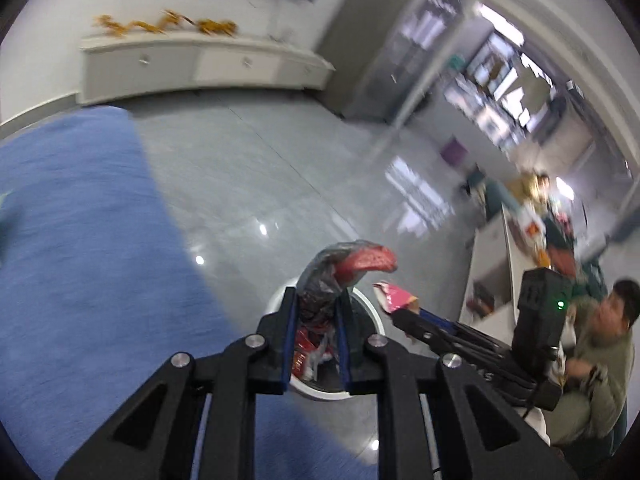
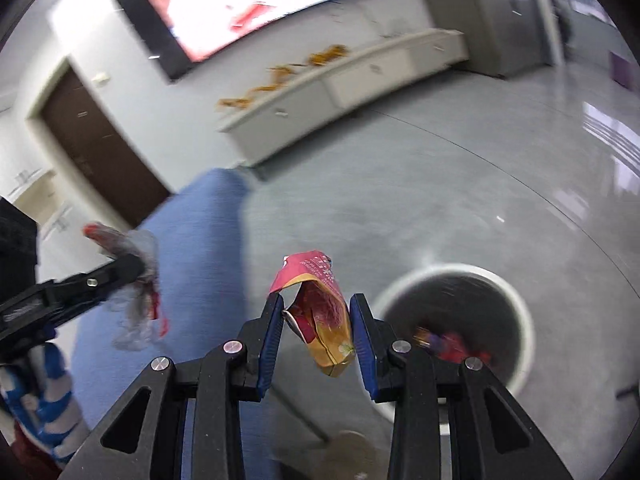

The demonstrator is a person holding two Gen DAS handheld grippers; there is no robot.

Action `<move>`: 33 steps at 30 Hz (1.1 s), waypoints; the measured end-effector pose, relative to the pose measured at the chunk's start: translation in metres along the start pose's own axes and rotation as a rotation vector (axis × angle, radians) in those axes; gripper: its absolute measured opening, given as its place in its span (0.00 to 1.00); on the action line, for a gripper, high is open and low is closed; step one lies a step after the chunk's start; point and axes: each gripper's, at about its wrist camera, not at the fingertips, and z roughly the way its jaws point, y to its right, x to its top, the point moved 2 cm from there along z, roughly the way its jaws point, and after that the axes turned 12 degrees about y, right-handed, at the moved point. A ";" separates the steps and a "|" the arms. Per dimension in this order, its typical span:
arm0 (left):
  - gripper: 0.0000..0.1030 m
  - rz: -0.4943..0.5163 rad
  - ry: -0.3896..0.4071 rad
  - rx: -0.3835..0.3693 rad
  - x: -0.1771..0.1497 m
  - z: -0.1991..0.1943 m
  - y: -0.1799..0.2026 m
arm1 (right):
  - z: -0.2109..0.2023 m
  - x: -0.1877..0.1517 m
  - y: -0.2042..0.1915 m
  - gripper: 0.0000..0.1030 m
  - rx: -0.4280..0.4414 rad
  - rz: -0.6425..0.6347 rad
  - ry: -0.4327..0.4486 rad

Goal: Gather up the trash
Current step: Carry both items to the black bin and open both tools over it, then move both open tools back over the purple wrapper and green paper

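My left gripper is shut on a crumpled clear plastic wrapper with red print, held above the white round trash bin. The same wrapper shows in the right wrist view at the left. My right gripper is shut on a pink and orange snack packet, held just left of the bin, which has red and blue trash inside. The right gripper with its packet also shows in the left wrist view, beside the bin.
A blue carpet covers the floor at left; grey glossy floor lies beyond. A white low cabinet stands along the far wall. A person in a green shirt sits at right by a cluttered white table.
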 end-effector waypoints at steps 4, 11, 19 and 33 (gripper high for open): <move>0.19 0.025 -0.111 -0.022 -0.001 0.066 0.034 | 0.014 -0.006 0.041 0.34 -0.081 0.047 -0.038; 0.46 0.035 -0.241 -0.025 -0.016 0.137 0.063 | 0.036 -0.015 0.091 0.57 -0.190 0.118 -0.073; 0.52 0.056 -0.239 -0.022 -0.023 0.138 0.074 | 0.021 -0.025 0.105 0.57 -0.228 0.158 -0.063; 0.52 0.149 0.147 0.178 0.020 -0.046 0.031 | -0.081 0.024 0.001 0.60 -0.092 0.022 0.160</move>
